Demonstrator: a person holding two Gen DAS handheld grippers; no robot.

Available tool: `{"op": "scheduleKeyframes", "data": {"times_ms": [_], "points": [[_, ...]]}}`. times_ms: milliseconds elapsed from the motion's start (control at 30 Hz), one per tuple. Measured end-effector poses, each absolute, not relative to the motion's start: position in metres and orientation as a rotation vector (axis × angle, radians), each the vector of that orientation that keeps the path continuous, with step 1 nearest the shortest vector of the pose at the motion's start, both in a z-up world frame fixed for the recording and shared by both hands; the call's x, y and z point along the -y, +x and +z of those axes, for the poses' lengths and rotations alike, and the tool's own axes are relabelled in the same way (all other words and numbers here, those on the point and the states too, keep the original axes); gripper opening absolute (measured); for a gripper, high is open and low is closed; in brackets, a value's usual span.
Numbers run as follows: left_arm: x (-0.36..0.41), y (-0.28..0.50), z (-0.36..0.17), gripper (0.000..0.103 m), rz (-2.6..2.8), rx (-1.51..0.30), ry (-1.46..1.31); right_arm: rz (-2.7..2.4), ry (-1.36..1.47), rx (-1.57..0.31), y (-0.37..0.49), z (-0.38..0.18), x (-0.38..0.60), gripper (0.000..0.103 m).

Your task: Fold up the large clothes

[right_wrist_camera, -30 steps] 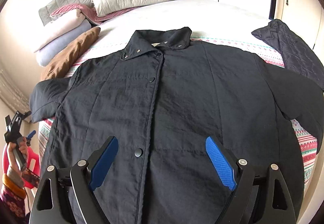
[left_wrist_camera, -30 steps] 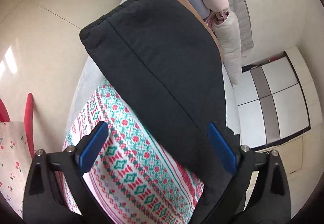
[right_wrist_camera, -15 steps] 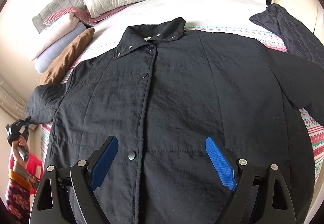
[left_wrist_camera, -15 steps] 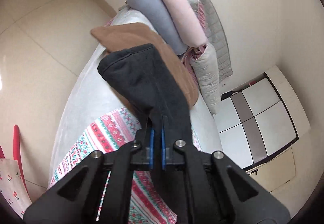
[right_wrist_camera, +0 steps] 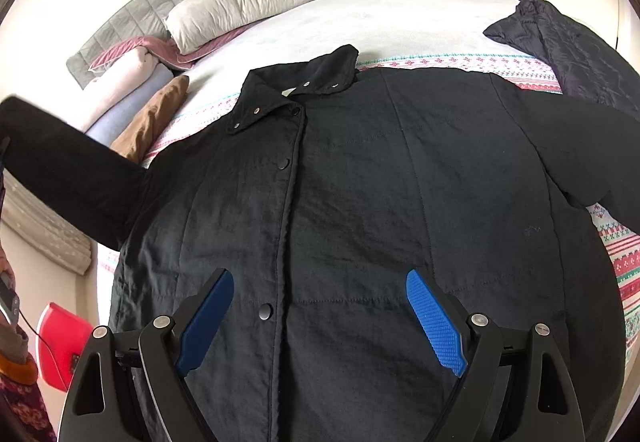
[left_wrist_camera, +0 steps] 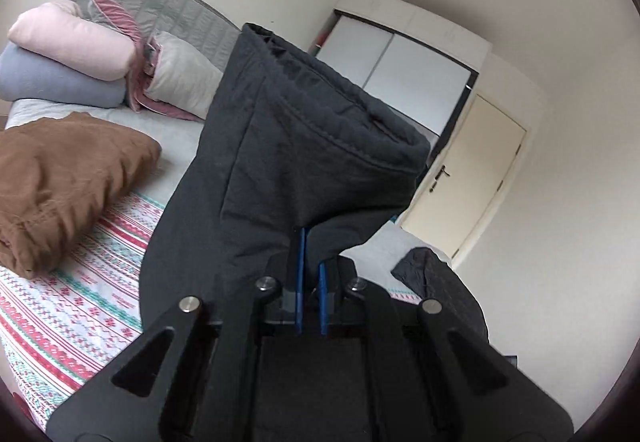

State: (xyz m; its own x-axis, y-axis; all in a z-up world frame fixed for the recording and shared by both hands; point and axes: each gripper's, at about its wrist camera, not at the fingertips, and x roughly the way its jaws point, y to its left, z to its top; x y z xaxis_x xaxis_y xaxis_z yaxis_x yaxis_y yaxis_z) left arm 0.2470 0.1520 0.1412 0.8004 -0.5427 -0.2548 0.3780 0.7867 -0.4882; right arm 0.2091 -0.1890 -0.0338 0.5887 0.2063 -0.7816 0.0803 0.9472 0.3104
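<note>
On the bed (right_wrist_camera: 420,6) one black quilted jacket (right_wrist_camera: 360,202) lies front-up, snapped shut, collar toward the pillows. Its one sleeve (left_wrist_camera: 304,146) is lifted, cuff pinched in the left gripper (left_wrist_camera: 311,282)'s nearly closed jaws. The right gripper (right_wrist_camera: 320,318) hovers over the hem, jaws wide, holding nothing.
</note>
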Motion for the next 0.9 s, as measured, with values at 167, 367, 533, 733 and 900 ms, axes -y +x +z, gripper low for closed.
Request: {"op": "scheduleKeyframes", "data": {"times_ms": [167,367,533,733,900], "points": [[-0.069,0.251,0.111,0.016,-0.738,-0.619,-0.302,0.093,0.344,-0.944,0.208,-0.042,0.193,0.090],[-0.111,0.251,0.091,0.028,-0.583,-0.617,-0.354,0.080,0.430,-0.959,0.206,-0.052,0.211,0.090],[-0.153,0.267,0.044,0.027,-0.355,-0.720,-0.283,0.131,0.561,-0.954,0.212,-0.059,0.216,0.090],[-0.158,0.277,-0.030,0.021,-0.295,-0.873,-0.326,0.212,0.625,-0.973,0.236,-0.078,0.191,0.089],[-0.144,0.277,-0.045,0.021,-0.288,-0.925,-0.299,0.183,0.514,-1.067,0.282,-0.096,0.156,0.031]]}}
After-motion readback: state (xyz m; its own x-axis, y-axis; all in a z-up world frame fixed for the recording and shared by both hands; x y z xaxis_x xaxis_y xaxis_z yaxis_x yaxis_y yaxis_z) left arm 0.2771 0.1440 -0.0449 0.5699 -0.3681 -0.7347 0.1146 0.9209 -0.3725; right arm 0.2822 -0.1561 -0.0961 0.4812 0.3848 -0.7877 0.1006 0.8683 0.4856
